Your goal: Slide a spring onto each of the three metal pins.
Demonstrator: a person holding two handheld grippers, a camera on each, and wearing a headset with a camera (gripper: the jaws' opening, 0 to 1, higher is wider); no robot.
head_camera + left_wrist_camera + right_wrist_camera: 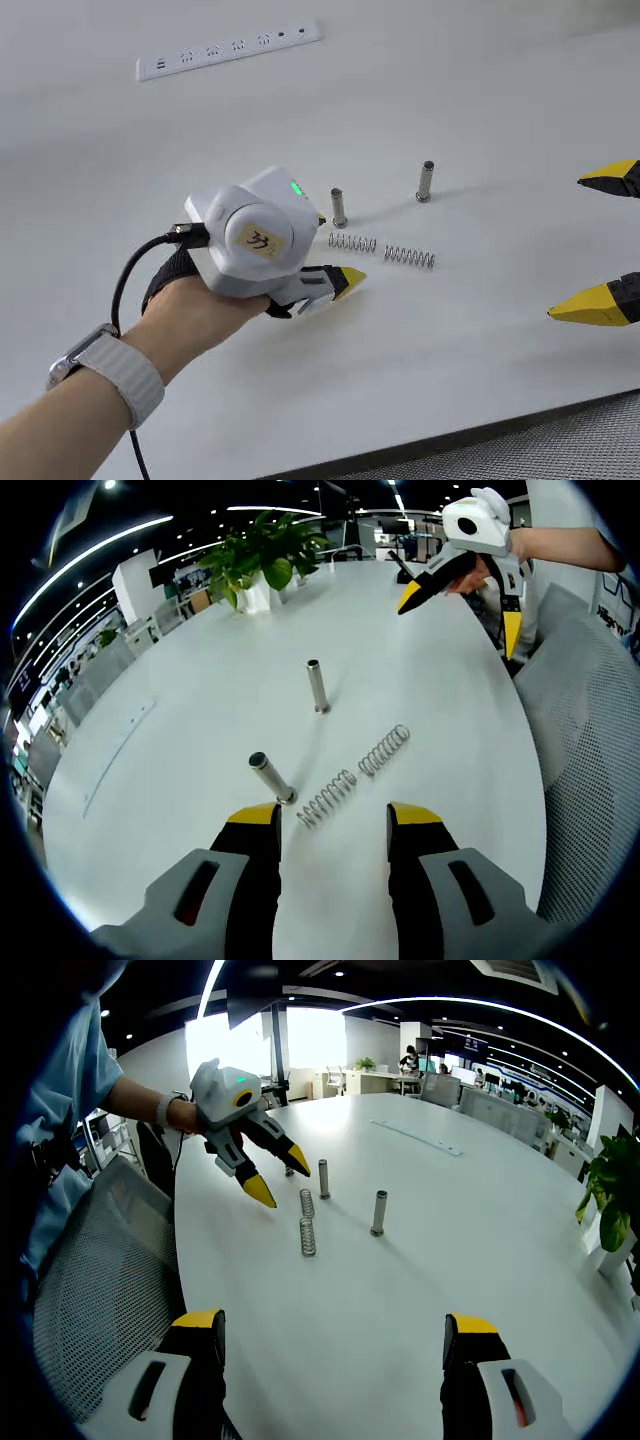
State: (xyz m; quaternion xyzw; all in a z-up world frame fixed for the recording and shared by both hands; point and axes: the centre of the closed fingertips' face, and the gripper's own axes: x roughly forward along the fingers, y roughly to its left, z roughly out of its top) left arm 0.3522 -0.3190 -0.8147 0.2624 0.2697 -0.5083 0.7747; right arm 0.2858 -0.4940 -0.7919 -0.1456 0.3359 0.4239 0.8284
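Note:
Two short metal pins (pixel 338 207) (pixel 425 182) stand upright on the white table (pixel 480 90). Two springs (pixel 352 242) (pixel 410 257) lie flat in a line just in front of them. My left gripper (pixel 337 248) is open, low over the table, with the near spring (pixel 327 798) running out from between its yellow tips and the closer pin (pixel 272 777) just beyond its left jaw. The second pin (pixel 317 685) and spring (pixel 384 750) lie farther out. My right gripper (pixel 600 242) hovers wide open at the right, empty, well short of the springs (pixel 308 1237) and pins (pixel 379 1212).
A white power strip (pixel 228 50) lies at the far side of the table. The table's front edge (pixel 470 435) runs close by, with a mesh chair (pixel 90 1290) beside it. A potted plant (pixel 265 565) stands at the table's far end.

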